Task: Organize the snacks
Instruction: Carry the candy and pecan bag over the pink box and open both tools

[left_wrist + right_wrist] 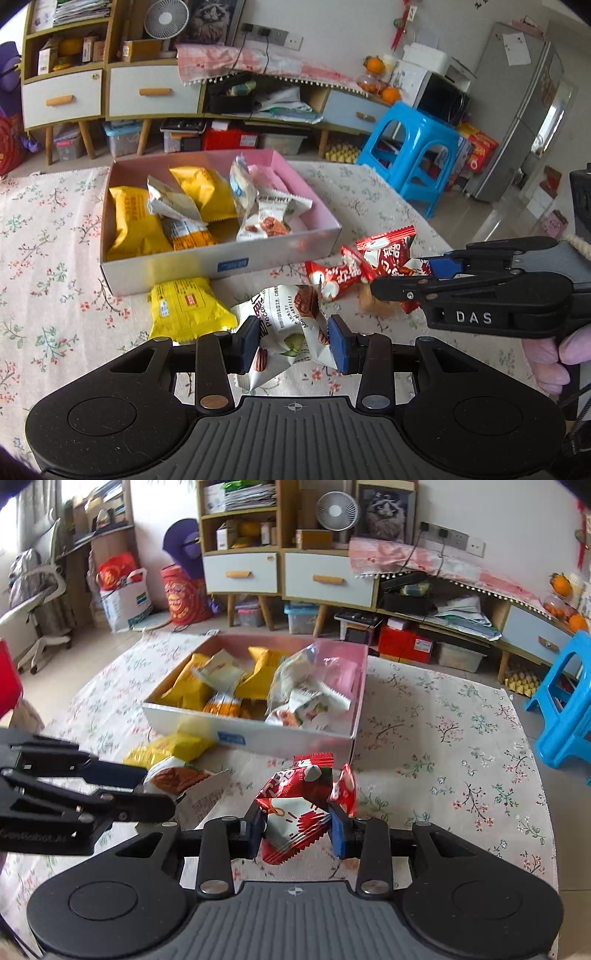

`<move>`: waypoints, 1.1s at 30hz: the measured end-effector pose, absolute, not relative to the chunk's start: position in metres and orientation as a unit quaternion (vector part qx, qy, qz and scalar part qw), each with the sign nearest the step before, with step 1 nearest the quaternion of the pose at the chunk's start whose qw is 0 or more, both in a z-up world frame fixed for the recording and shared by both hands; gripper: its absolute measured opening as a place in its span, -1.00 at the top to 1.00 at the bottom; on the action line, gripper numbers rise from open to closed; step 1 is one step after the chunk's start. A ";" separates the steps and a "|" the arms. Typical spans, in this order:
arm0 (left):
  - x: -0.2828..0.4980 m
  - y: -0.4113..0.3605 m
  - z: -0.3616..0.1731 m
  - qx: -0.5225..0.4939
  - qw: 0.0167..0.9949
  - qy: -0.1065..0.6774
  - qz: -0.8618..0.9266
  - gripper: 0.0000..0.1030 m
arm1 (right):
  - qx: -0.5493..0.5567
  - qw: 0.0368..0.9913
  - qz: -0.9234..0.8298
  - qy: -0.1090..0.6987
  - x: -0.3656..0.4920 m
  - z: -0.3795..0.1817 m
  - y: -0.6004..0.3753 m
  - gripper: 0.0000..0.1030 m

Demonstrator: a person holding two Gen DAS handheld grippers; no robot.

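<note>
Left wrist view: left tool [292, 343] clenched on the white pecan packet [284, 325], long axis running away from the camera toward the pink box [221, 264]; packet's near end hidden behind the pads. Yellow packet [188, 306] lies against the box front.

Right wrist view: right tool [297, 830] clenched on a red packet [295, 808], tilted, just before the box's near right corner. Print blurred, unreadable. Only this view shows the box's right wall.
</note>
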State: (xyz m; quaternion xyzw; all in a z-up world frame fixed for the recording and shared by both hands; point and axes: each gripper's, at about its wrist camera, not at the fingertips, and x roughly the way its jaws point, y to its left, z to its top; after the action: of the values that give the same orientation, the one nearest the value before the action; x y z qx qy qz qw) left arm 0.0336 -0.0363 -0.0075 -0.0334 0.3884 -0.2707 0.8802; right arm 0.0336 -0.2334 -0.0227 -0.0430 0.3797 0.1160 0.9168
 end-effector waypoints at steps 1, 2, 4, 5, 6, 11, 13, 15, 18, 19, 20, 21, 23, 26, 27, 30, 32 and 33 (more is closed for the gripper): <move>0.034 -0.036 -0.006 -0.035 0.881 0.388 -0.270 0.28 | -0.040 0.918 0.114 0.378 0.035 -0.021 -0.234 0.54; 0.035 -0.035 -0.004 -0.037 0.881 0.387 -0.269 0.28 | -0.037 0.919 0.113 0.375 0.037 -0.019 -0.234 0.54; 0.037 -0.035 -0.001 -0.039 0.883 0.385 -0.267 0.29 | -0.034 0.922 0.111 0.371 0.040 -0.015 -0.234 0.54; 0.038 -0.034 0.000 -0.040 0.883 0.383 -0.266 0.29 | -0.031 0.923 0.110 0.368 0.042 -0.013 -0.234 0.54; 0.039 -0.033 0.001 -0.042 0.884 0.382 -0.265 0.30 | -0.030 0.924 0.109 0.366 0.043 -0.011 -0.233 0.54; 0.043 -0.030 0.005 -0.051 0.886 0.380 -0.263 0.33 | -0.022 0.928 0.110 0.355 0.053 -0.003 -0.229 0.54; 0.044 -0.030 0.006 -0.051 0.886 0.379 -0.262 0.34 | -0.021 0.929 0.111 0.352 0.057 0.000 -0.227 0.54; 0.044 -0.030 0.006 -0.051 0.886 0.379 -0.263 0.34 | -0.018 0.930 0.111 0.350 0.060 0.002 -0.225 0.54; 0.044 -0.029 0.008 -0.051 0.887 0.377 -0.263 0.35 | -0.014 0.931 0.113 0.347 0.065 0.004 -0.222 0.54; 0.045 -0.028 0.009 -0.053 0.887 0.377 -0.263 0.35 | -0.014 0.931 0.114 0.347 0.066 0.004 -0.221 0.54; 0.045 -0.027 0.009 -0.054 0.887 0.377 -0.262 0.35 | -0.012 0.931 0.116 0.347 0.067 0.005 -0.220 0.54; 0.046 -0.026 0.010 -0.056 0.887 0.376 -0.262 0.36 | -0.010 0.930 0.118 0.348 0.068 0.005 -0.219 0.54; 0.047 -0.023 0.013 -0.059 0.887 0.374 -0.264 0.95 | -0.009 0.929 0.122 0.349 0.069 0.006 -0.216 0.54; 0.051 -0.016 0.018 -0.071 0.887 0.376 -0.257 0.97 | -0.012 0.929 0.127 0.348 0.070 0.007 -0.211 0.54; 0.053 -0.015 0.018 -0.071 0.887 0.379 -0.255 0.97 | -0.012 0.928 0.128 0.348 0.070 0.007 -0.210 0.54; 0.059 -0.013 0.015 -0.067 0.875 0.405 -0.257 0.96 | -0.011 0.927 0.131 0.351 0.073 0.008 -0.207 0.54; 0.061 -0.016 0.011 -0.053 0.867 0.421 -0.263 0.83 | -0.009 0.925 0.135 0.356 0.074 0.006 -0.205 0.54; 0.061 -0.018 0.007 -0.044 0.859 0.433 -0.270 0.79 | -0.007 0.922 0.137 0.361 0.074 0.005 -0.204 0.54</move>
State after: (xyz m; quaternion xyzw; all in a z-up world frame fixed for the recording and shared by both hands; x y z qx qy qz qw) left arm 0.0606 -0.0178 0.0068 -0.0435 0.4328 -0.2704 0.8589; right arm 0.0742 -0.2040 0.0049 -0.0069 0.3611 0.1373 0.9223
